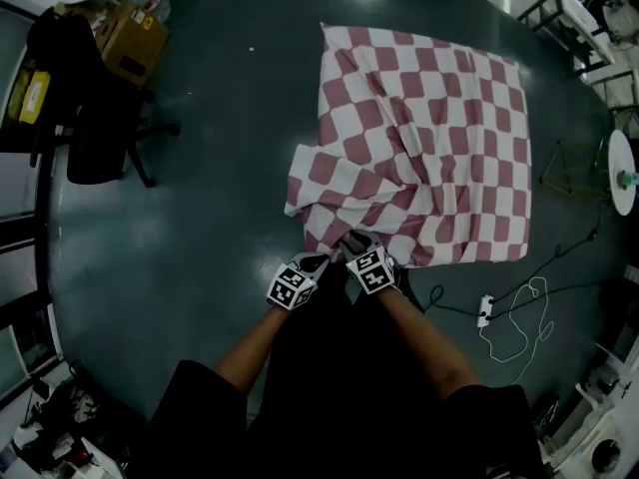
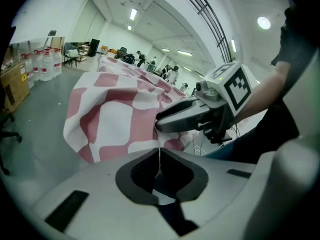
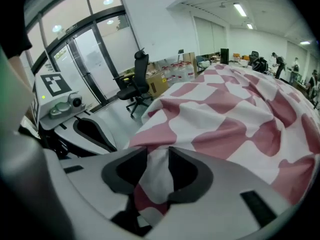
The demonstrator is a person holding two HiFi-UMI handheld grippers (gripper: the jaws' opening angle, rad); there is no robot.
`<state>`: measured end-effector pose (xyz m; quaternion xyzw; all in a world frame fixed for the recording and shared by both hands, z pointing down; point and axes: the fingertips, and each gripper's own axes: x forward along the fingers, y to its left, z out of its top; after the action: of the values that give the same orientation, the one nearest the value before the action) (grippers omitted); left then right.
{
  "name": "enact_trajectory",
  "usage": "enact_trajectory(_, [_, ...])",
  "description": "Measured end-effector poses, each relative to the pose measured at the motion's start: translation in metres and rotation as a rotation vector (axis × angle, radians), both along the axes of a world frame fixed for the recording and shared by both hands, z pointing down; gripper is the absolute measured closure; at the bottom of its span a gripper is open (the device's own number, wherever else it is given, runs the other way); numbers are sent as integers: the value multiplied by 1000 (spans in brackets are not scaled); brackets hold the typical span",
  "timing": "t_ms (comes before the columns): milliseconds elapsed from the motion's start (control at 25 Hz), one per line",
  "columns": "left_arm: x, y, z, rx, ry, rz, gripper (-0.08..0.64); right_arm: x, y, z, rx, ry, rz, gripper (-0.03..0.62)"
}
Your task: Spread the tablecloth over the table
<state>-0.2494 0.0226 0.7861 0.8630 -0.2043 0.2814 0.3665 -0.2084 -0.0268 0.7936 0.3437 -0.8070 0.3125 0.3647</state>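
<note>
The red-and-white checked fabric tablecloth point(image 1: 439, 138) lies over the desk, which does not show beneath it. The far and right parts lie flat and square. The near left part is rucked into folds, with its corner drawn in and hanging toward the dark grey floor point(image 1: 200, 168). Your left gripper point(image 1: 321, 261) has its jaws closed on a thin fold of the cloth's near edge. Your right gripper point(image 1: 351, 241), just beside it, has its jaws apart; cloth lies loosely in the gap and is not clamped. Both grippers sit close together at the bunched near edge. Judgement: the task is well past halfway, as the cloth is on and mostly laid out. What is left is to draw the near left corner outward, take out the creases and let the near edge hang even.
</note>
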Motion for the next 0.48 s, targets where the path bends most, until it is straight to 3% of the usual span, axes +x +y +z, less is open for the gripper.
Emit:
enact_trajectory(240, [-31, -26, -29, 98, 17, -102, 538, -37, 18, -7, -23, -50, -110, 437])
enact_trajectory(360, [-40, -67, -45, 156, 33, -151, 538, -30, 1, -19, 40, -78, -43, 448])
enact_trajectory(480, [-34, -100, -58, 192, 46, -149, 538, -5, -23, -30, 75, -43, 25, 448])
